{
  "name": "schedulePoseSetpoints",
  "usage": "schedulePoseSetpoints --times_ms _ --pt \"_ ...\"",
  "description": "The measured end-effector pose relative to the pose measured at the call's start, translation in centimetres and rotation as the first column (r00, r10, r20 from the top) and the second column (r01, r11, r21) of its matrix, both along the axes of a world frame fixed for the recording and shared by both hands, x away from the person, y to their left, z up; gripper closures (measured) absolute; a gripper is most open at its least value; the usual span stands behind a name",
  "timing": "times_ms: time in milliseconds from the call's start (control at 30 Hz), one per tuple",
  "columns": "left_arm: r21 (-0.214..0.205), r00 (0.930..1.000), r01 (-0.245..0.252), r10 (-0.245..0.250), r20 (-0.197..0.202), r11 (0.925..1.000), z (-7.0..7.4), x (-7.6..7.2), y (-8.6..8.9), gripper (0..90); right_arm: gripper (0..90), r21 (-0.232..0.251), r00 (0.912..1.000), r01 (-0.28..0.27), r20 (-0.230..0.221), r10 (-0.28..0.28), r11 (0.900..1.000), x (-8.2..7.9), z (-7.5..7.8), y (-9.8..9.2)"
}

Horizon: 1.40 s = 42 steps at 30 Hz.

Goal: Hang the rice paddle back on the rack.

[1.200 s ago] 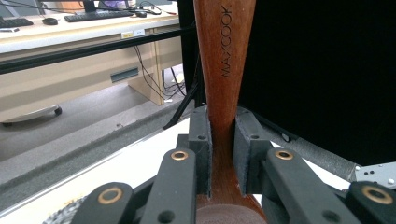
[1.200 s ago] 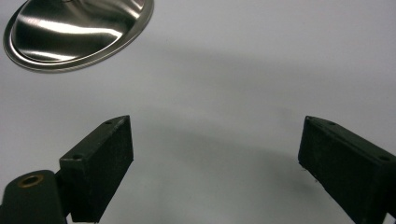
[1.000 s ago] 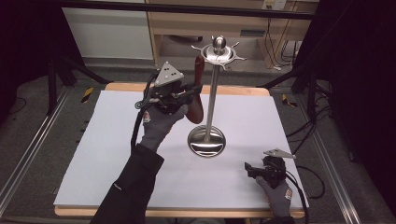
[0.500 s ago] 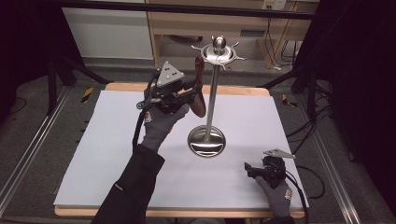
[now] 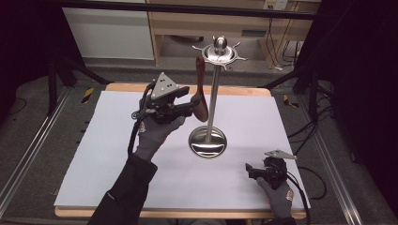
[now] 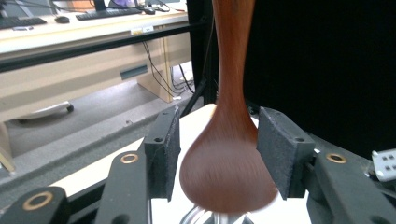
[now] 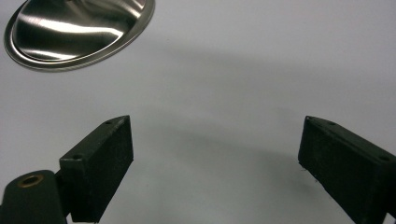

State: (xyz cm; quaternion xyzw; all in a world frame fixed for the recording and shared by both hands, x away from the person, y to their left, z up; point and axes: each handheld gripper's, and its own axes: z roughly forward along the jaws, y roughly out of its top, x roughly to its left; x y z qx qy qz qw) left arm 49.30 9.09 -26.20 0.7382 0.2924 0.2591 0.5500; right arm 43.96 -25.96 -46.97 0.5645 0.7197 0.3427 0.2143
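Left tool [image 6: 218,154], jaws just spread, frees a stiff, light reddish-brown wooden spoon [image 5: 201,91] hanging at nine o'clock of the steel stand [image 5: 212,96]; its neck grips best. Right tool [image 7: 215,163] rests released.

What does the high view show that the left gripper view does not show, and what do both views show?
The high view alone gives the top disc with hooks from which the wooden spoon hangs, the stand's round base, and the right gripper low on the white table. The left gripper view alone gives the gaps between the pads and the spoon's bowl: the jaws have just been opening. Both give the left gripper around the spoon.
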Motion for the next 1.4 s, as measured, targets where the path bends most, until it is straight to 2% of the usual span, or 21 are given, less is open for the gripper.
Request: schedulePoseSetpoints --times_ms 33,67,100,200,233,300,400,533,700,767,800,833,867,900,1000,1200,1333,1367,1400 --pt "0.030 0.9996 0.000 -0.001 0.030 0.9995 -0.5 0.0 0.4 49.0 10.6 -0.004 1.0000 -0.003 0.001 0.003 1.0000 0.0 0.0 0.0" --pt "0.030 0.9996 0.000 -0.001 0.030 0.9995 -0.5 0.0 0.4 49.0 10.6 -0.004 1.0000 -0.003 0.001 0.003 1.0000 0.0 0.0 0.0" --pt "0.013 0.9998 0.007 -0.007 -0.021 0.9999 -1.2 -0.6 0.6 49.0 10.6 -0.002 1.0000 -0.001 -0.002 0.001 1.0000 0.0 0.0 0.0" --pt "0.008 0.9996 0.010 -0.010 -0.027 0.9999 -1.7 -0.8 1.1 48.3 10.6 -0.004 1.0000 -0.002 -0.002 0.002 1.0000 0.0 0.0 0.0" --pt "0.001 0.9991 0.010 -0.010 -0.040 0.9999 -2.0 -1.0 1.2 48.3 10.6 -0.004 1.0000 -0.002 -0.003 0.002 1.0000 0.0 -0.1 0.1" --pt "0.013 0.9987 0.005 -0.005 -0.051 0.9999 -2.9 -1.3 1.8 47.4 10.5 -0.004 1.0000 -0.002 -0.003 0.002 1.0000 0.0 -0.1 0.1" --pt "0.009 0.9980 0.007 -0.006 -0.062 0.9999 -3.6 -1.5 2.1 46.7 10.6 -0.002 1.0000 -0.002 -0.003 0.002 1.0000 0.0 -0.1 0.1" --pt "0.006 0.9946 0.006 -0.005 -0.104 1.0000 -5.4 -2.3 2.8 46.5 10.6 -0.007 1.0000 -0.008 0.000 0.008 0.9999 -0.1 -0.1 -0.1" --pt "0.030 0.9927 -0.001 0.004 -0.121 0.9996 -6.9 -2.7 3.5 45.9 10.6 -0.010 1.0000 -0.009 -0.001 0.009 0.9999 -0.1 -0.1 0.0" --pt "0.041 0.9907 -0.009 0.014 -0.135 0.9991 -8.0 -3.0 4.3 45.2 10.5 -0.010 1.0000 -0.006 -0.004 0.006 0.9999 -0.2 -0.2 0.0" --pt "0.041 0.9907 -0.009 0.014 -0.135 0.9991 -8.0 -3.0 4.3 45.0 10.6 -0.014 1.0000 -0.005 -0.005 0.005 0.9999 -0.2 -0.2 0.0" --pt "0.051 0.9889 -0.018 0.026 -0.146 0.9985 -8.8 -3.2 4.9 44.9 10.6 -0.008 0.9999 0.002 -0.011 -0.002 1.0000 -0.2 -0.2 0.0" --pt "0.051 0.9889 -0.018 0.026 -0.146 0.9985 -8.8 -3.2 4.9 44.5 10.6 -0.008 0.9999 0.002 -0.011 -0.002 1.0000 -0.2 -0.2 0.0" --pt "0.051 0.9860 -0.031 0.039 -0.162 0.9982 -9.6 -3.3 5.5 44.2 10.6 -0.016 1.0000 -0.003 -0.009 0.003 0.9999 -0.2 -0.3 0.0" --pt "0.054 0.9833 -0.040 0.049 -0.175 0.9977 -10.4 -3.4 6.1 43.6 10.6 -0.013 0.9999 0.002 -0.016 -0.002 0.9999 -0.2 -0.3 0.0" --pt "0.081 0.9712 -0.080 0.096 -0.218 0.9935 -13.1 -3.7 8.2 42.3 10.6 -0.028 0.9999 0.000 -0.017 -0.001 0.9996 -0.2 -0.4 0.0" --pt "0.109 0.9603 -0.117 0.140 -0.241 0.9872 -14.7 -4.0 10.0 41.1 10.6 -0.049 0.9999 0.002 -0.017 -0.003 0.9988 -0.2 -0.5 -0.1" --pt "0.113 0.9533 -0.135 0.160 -0.256 0.9845 -15.5 -4.1 10.9 40.4 10.6 -0.049 0.9998 0.008 -0.020 -0.009 0.9988 -0.2 -0.5 -0.1" --pt "0.113 0.9533 -0.135 0.160 -0.256 0.9845 -15.5 -4.1 10.9 40.1 10.6 -0.049 0.9998 0.008 -0.020 -0.009 0.9988 -0.2 -0.5 -0.1"
